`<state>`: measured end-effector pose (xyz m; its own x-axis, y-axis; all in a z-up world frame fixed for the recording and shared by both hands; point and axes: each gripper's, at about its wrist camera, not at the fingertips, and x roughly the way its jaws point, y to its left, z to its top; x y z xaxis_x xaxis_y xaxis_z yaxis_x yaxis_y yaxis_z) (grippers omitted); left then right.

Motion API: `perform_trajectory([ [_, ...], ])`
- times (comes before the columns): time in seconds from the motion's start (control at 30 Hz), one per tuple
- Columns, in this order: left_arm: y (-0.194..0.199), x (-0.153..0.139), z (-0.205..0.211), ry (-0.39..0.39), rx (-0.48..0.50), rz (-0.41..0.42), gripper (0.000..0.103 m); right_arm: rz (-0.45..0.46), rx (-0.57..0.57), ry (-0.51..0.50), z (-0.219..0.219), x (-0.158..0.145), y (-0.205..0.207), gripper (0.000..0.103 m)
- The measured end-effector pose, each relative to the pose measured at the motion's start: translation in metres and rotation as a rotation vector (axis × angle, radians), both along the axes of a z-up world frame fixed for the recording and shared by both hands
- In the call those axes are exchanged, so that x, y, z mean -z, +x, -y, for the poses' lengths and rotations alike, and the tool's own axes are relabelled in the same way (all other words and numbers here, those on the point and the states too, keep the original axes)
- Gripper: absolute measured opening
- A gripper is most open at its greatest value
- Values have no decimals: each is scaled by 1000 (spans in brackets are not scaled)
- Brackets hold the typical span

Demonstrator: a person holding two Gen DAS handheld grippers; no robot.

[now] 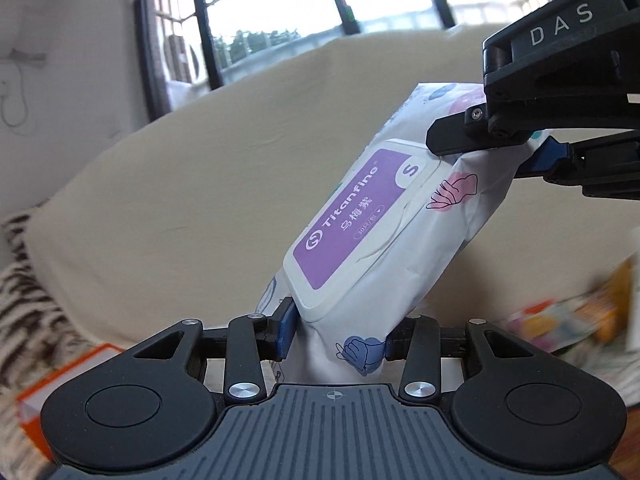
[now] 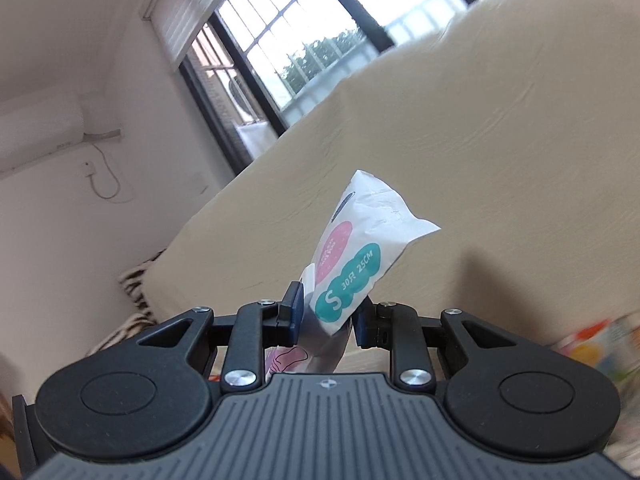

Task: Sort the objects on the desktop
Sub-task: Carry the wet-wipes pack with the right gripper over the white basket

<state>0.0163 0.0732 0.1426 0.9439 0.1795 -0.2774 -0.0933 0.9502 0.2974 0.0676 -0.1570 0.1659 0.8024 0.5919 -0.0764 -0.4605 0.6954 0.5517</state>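
Jaws of the left gripper are pressed on the near end of a white soft pack, which we see lifted in the air, tilted up to the right. Its far end is pinched by the right gripper, coming in from the right. In the right wrist view, the right gripper points level and clamps the pack's crumpled end; only here we see the teal size mark, only there the purple lid.

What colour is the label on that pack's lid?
Purple label with white lettering, clearest in the left wrist view.
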Motion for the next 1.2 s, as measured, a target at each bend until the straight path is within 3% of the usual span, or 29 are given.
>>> perform_trajectory([
  [0.17,9,13,-53,50,-61,-45,41,-72,-52,50,-57,21,21,28],
  [0.37,17,32,-83,41,-76,-100,40,-134,-50,40,-97,42,34,28],
  [0.77,28,63,-91,22,-16,-201,40,-264,-9,34,-106,80,42,28],
  [1.2,48,61,-75,53,10,-322,42,-395,7,65,-104,106,43,34],
])
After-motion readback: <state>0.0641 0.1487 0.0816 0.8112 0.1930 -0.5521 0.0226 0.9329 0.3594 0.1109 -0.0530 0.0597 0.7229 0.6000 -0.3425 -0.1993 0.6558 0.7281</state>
